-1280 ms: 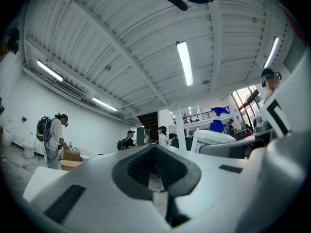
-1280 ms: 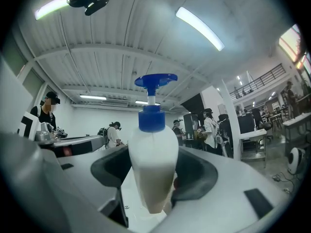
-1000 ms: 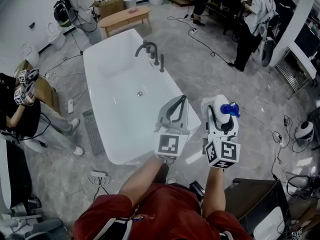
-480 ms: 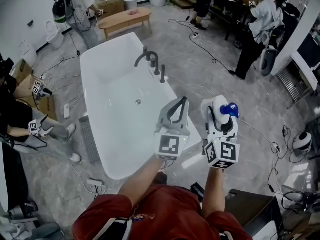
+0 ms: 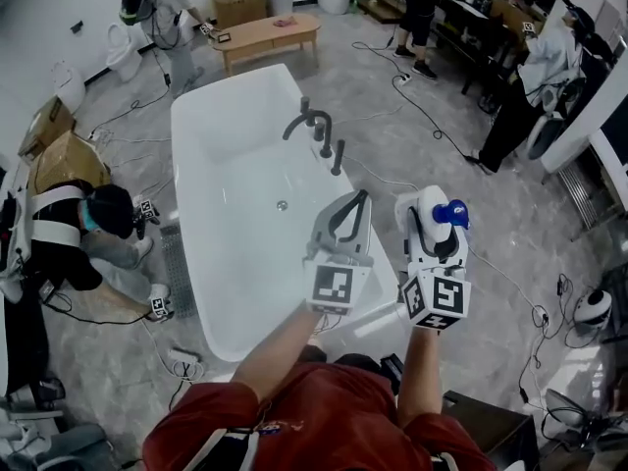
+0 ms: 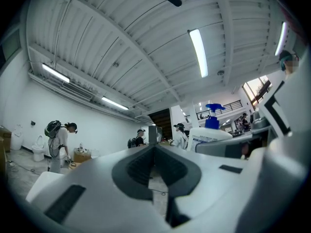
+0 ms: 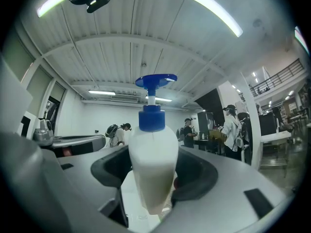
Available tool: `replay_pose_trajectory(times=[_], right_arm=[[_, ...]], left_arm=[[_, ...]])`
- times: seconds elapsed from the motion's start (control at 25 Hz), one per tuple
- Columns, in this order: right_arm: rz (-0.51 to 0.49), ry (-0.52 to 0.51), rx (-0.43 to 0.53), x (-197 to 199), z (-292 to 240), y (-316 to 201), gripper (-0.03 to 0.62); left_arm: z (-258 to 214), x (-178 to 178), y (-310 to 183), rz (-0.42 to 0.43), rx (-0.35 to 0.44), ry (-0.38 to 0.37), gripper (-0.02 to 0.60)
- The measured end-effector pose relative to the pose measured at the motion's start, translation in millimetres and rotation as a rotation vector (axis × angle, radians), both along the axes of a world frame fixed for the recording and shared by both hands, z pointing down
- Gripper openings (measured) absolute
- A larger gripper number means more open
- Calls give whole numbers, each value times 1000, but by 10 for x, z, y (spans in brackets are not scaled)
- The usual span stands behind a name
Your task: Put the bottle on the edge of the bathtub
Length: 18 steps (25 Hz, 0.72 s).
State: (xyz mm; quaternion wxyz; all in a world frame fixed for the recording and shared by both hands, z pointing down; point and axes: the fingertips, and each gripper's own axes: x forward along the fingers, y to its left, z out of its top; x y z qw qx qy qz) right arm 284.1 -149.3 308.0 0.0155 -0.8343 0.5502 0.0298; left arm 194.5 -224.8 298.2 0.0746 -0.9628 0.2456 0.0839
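A white bottle (image 5: 433, 207) with a blue pump top stands upright between the fingers of my right gripper (image 5: 433, 214), which is shut on its body. It fills the middle of the right gripper view as the bottle (image 7: 152, 166), and the left gripper view shows the bottle (image 6: 210, 134) off to the right. My left gripper (image 5: 359, 198) is shut on nothing, held beside the right one. Both hang over the near right rim of the white bathtub (image 5: 187, 226). A dark faucet (image 5: 314, 126) stands on the tub's right edge.
A person (image 5: 96, 232) crouches at the tub's left side beside cardboard boxes (image 5: 59, 153). A wooden bench (image 5: 271, 31) stands beyond the tub's far end, with another person (image 5: 165, 6) near it. More people (image 5: 535, 86) work at the right. Cables (image 5: 412, 96) trail over the grey floor.
The whole view has shifted: the tub sits nearer and a little more to the right under the grippers. The person at the left now crouches by the tub. Both grips look unchanged.
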Motion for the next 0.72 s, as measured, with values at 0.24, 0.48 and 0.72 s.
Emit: replay_pose_trajectory(times=[0.24, 0.48, 0.72], right_arm=[[-60, 6, -2, 175, 36, -278, 272], [-151, 4, 3, 536, 47, -526, 272], [-234, -8, 13, 980, 45, -756, 272]], left_arm=[[57, 116, -230, -61, -9, 4, 15], [95, 385, -406, -156, -31, 8, 15], [107, 736, -574, -249, -37, 12, 15]])
